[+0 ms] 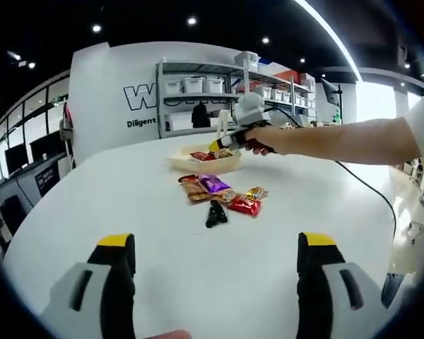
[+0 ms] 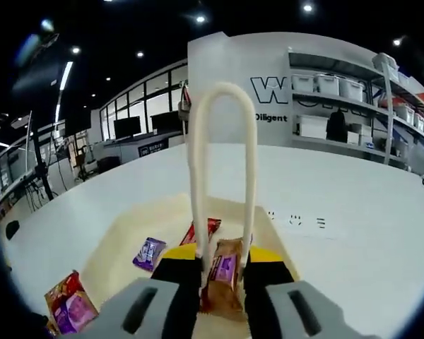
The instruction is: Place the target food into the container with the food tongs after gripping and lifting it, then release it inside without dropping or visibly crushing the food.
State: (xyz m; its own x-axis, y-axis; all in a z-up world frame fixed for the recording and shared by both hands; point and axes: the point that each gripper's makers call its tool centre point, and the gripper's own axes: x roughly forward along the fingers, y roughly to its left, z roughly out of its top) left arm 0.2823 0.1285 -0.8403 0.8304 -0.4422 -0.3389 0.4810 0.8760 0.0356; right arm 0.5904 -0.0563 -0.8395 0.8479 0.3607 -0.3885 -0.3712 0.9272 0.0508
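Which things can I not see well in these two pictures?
- Right gripper view: the right claw hides the tongs' tips and the lower part of the snack pack.
- Left gripper view: tray contents are too small to count.
- Left gripper view: the black item is too small to identify.

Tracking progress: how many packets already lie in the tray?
2: a purple packet on the tray floor, and a red packet behind the tongs. The right gripper may hide more.

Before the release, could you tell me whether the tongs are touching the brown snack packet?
Touching. The right gripper view shows the tongs' two arms pressed against the brown snack packet's sides.
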